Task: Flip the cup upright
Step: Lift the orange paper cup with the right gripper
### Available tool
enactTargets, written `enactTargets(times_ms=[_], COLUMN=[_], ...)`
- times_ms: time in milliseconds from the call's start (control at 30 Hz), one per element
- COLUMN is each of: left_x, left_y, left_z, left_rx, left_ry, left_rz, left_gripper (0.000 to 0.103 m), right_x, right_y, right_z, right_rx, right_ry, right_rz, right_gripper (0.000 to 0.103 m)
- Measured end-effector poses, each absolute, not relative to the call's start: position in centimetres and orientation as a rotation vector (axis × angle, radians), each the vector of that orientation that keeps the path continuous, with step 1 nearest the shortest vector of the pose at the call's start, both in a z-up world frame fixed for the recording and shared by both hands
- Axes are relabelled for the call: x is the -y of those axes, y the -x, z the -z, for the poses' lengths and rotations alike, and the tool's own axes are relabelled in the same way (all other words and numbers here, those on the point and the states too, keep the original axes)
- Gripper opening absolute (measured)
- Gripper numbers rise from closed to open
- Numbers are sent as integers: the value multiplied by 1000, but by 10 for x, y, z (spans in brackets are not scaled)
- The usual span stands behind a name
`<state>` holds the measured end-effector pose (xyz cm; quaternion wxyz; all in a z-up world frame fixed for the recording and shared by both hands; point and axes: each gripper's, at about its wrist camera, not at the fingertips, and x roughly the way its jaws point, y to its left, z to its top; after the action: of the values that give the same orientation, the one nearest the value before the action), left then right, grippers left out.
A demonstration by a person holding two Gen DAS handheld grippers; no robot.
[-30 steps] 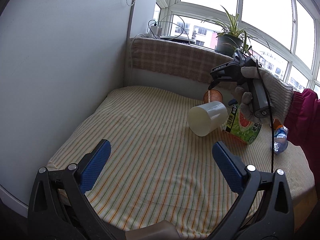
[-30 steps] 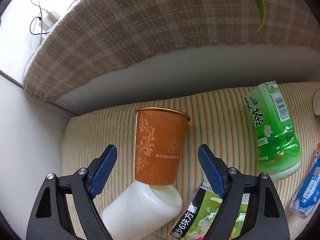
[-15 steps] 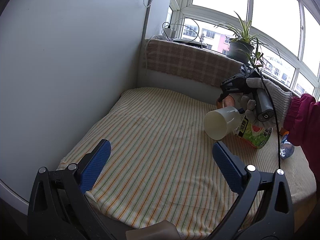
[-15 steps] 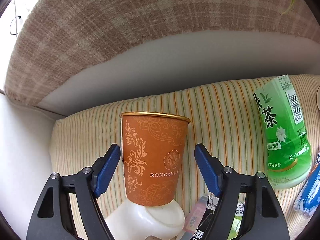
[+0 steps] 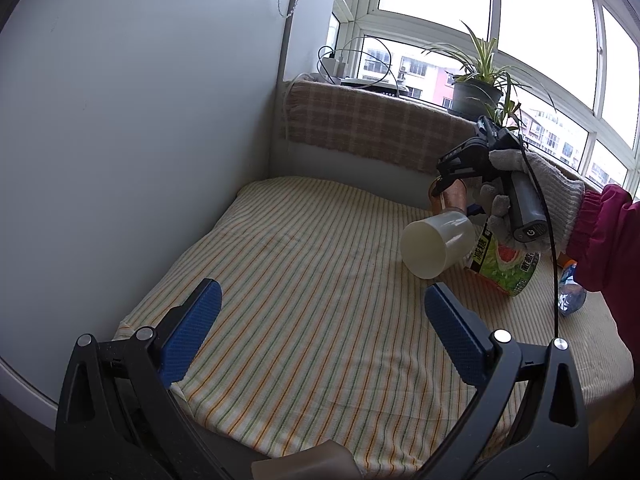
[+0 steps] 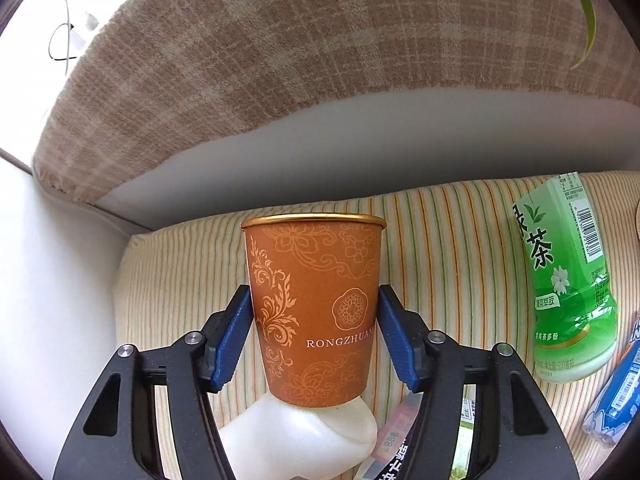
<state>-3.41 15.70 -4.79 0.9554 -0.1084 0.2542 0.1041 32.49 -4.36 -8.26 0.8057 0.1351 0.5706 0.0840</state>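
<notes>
Standing clamped between right tongs (image 6: 314, 336): cup (image 6: 314, 304)

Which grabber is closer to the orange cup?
Right. The right gripper has its jaws closed on the orange cup. The left gripper hangs open, far from it across the striped cloth.

**Object counts**

Two cups: one orange paper cup (image 6: 316, 312), one white plastic cup (image 5: 438, 246). Two green drink bottles: green tea bottle (image 6: 568, 280), guava-label bottle (image 5: 506, 266). One blue-label bottle (image 6: 616, 400). One potted plant (image 5: 478, 90). Two tools: left tool (image 5: 320, 334), right tool (image 6: 314, 330).
</notes>
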Motion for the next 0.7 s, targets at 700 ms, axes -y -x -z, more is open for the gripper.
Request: enactTargets(times_ms=[700], left_x=[-130], left_y=[42], left_z=[34], left_rx=[-491], left_ry=[177], left_rz=[-185], left_gripper=[103], right_x=[22], right_y=[-255], right_z=[6], right_rx=[-931], right_ry=[-71], right_rz=[-296], right_gripper=[61])
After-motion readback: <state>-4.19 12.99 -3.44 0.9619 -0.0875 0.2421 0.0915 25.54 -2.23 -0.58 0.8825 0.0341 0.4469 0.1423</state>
